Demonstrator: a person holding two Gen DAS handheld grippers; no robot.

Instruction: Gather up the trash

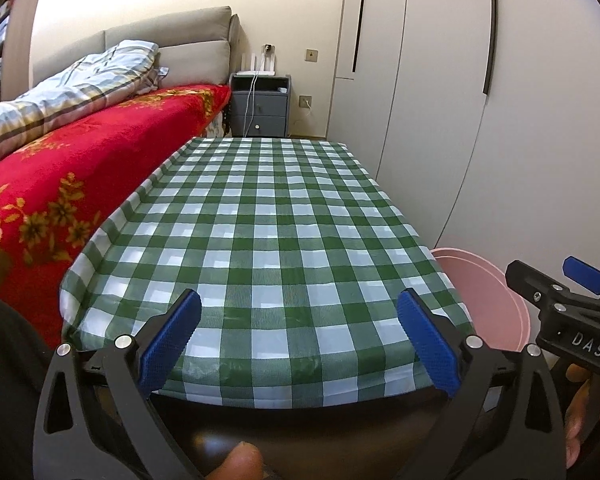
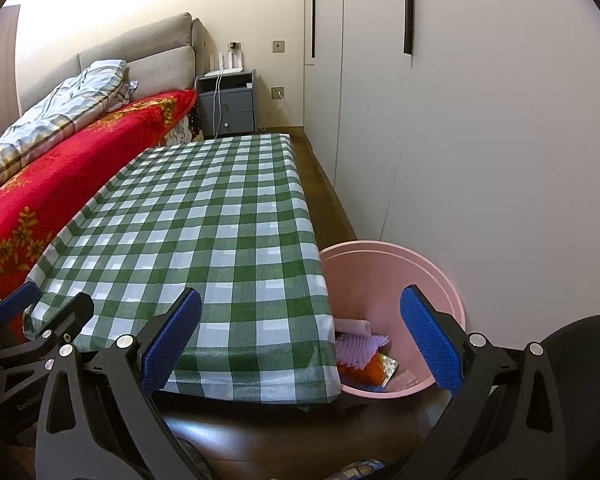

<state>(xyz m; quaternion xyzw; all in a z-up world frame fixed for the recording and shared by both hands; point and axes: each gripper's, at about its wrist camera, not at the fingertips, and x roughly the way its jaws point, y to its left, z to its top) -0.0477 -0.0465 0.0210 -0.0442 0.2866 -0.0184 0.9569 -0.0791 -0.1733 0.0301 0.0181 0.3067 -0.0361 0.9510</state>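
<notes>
At the table's near edge my left gripper (image 1: 298, 336) and right gripper (image 2: 300, 338) gape wide, holding nothing. Trash (image 2: 362, 358) lies in the pink bin (image 2: 440, 276) beside the table (image 1: 276, 216); I judge collecting done.
</notes>
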